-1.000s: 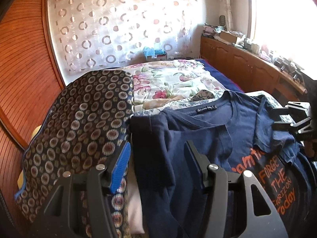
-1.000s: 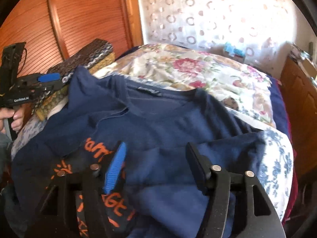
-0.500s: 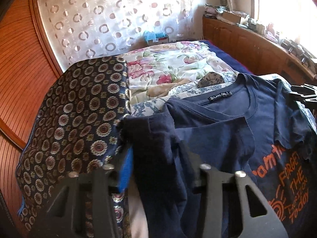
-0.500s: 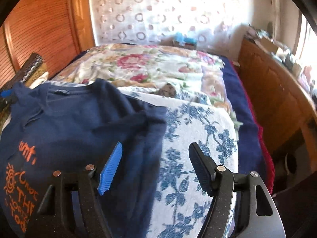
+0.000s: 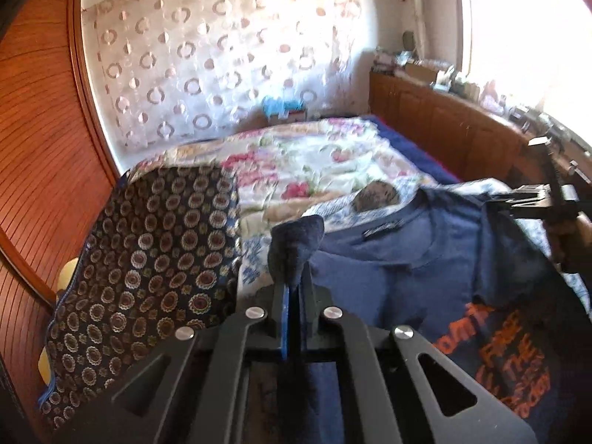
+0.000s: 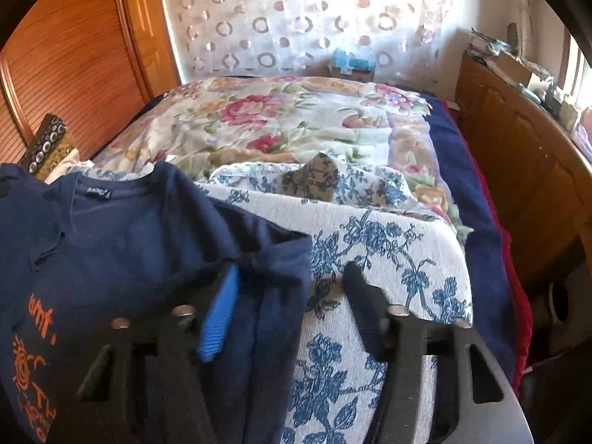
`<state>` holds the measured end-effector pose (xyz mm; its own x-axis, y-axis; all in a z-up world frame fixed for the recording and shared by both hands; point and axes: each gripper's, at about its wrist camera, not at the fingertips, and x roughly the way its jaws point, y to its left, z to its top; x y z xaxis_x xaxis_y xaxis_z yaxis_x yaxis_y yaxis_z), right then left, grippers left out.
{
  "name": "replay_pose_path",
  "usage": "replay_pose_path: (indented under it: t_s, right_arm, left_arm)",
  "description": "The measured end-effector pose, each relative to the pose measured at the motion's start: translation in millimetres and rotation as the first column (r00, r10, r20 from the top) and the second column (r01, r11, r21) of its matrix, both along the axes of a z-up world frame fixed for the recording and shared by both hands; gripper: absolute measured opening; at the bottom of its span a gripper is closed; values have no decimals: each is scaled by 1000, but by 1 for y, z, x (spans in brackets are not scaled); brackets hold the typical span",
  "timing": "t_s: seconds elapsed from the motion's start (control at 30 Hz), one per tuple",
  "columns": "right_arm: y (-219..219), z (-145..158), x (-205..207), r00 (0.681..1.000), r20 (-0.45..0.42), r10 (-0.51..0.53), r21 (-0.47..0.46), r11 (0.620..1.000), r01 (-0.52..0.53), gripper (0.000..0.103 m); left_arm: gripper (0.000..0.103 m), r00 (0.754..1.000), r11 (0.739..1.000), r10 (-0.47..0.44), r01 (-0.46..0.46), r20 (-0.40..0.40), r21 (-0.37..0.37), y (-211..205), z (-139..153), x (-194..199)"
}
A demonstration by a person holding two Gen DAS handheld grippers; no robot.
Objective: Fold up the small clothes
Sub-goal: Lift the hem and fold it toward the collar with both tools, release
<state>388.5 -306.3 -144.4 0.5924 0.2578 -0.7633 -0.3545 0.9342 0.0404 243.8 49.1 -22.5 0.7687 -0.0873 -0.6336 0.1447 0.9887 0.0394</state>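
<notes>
A navy T-shirt (image 5: 418, 277) with orange print lies face up on a blue-flowered white cloth on the bed; it also shows in the right wrist view (image 6: 122, 244). My left gripper (image 5: 294, 288) is shut on the shirt's left sleeve, a bunch of navy fabric (image 5: 296, 244) standing up between the fingers. My right gripper (image 6: 292, 292) is open over the shirt's right sleeve edge (image 6: 273, 273), its blue-padded finger (image 6: 220, 314) on the fabric and the black finger (image 6: 364, 307) over the flowered cloth. The right gripper also shows at the right edge of the left wrist view (image 5: 544, 199).
A dark patterned cushion (image 5: 148, 255) lies left of the shirt. A floral bedspread (image 6: 281, 118) covers the far bed. A wooden cabinet (image 6: 518, 170) runs along the right, a wooden wardrobe (image 5: 33, 170) on the left. A blue box (image 6: 351, 63) sits by the curtain.
My left gripper has shut on the left sleeve and lifted it. My right gripper has moved from over the shirt's chest to its right sleeve edge and stays open.
</notes>
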Motion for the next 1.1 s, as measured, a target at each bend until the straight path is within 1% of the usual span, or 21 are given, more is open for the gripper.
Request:
replay_pose_path:
  t_s: [0.03, 0.07, 0.1, 0.17, 0.3, 0.4, 0.5, 0.67, 0.8, 0.9, 0.97, 1.03, 1.1]
  right_arm:
    - [1, 1, 0, 1000, -6, 13, 9, 1000, -13, 26]
    - [3, 2, 1, 999, -25, 41, 38, 998, -40, 8]
    - [4, 3, 1, 998, -35, 52, 54, 997, -50, 5]
    - [8, 11, -5, 998, -14, 53, 69, 996, -52, 4]
    - [7, 46, -33, 995, 94, 41, 137, 989, -54, 3]
    - [6, 71, -59, 986, 161, 38, 147, 987, -62, 3]
    - [6, 91, -92, 977, 206, 47, 160, 984, -82, 3]
    - [3, 111, -147, 964, 261, 51, 169, 981, -98, 3]
    - [-3, 118, -193, 958, 283, 48, 186, 977, -104, 3]
    - [-9, 120, -226, 956, 291, 47, 181, 978, -104, 3]
    - [-13, 120, -254, 956, 289, 50, 177, 979, -105, 3]
    - [-20, 118, -279, 963, 267, 45, 185, 978, -97, 3]
    - [-25, 115, -298, 968, 247, 46, 175, 980, -92, 3]
  left_arm:
    - [1, 1000, 1000, -1, 1, 11, -3, 0, 4, -3]
    - [1, 1000, 1000, -7, 7, 26, -14, 0, 9, -8]
    - [1, 999, 999, -17, 18, 41, -27, -1, 14, -13]
    - [1, 997, 999, -30, 33, 73, -42, -3, 26, -26]
    - [1, 991, 996, -60, 67, 123, -55, -4, 44, -56]
    - [1, 985, 995, -69, 80, 160, -65, -2, 54, -80]
    - [1, 981, 993, -72, 87, 182, -76, 2, 57, -103]
    - [1, 976, 992, -66, 87, 208, -93, 14, 54, -147]
    - [1, 974, 992, -48, 73, 220, -104, 27, 49, -179]
    - [1, 973, 992, -21, 49, 231, -119, 40, 49, -214]
    - [1, 976, 994, 15, 9, 218, -109, 44, 45, -230]
    - [1, 981, 990, 28, 0, 193, -144, 52, 39, -249]
    - [1, 984, 989, 40, -14, 172, -149, 55, 32, -265]
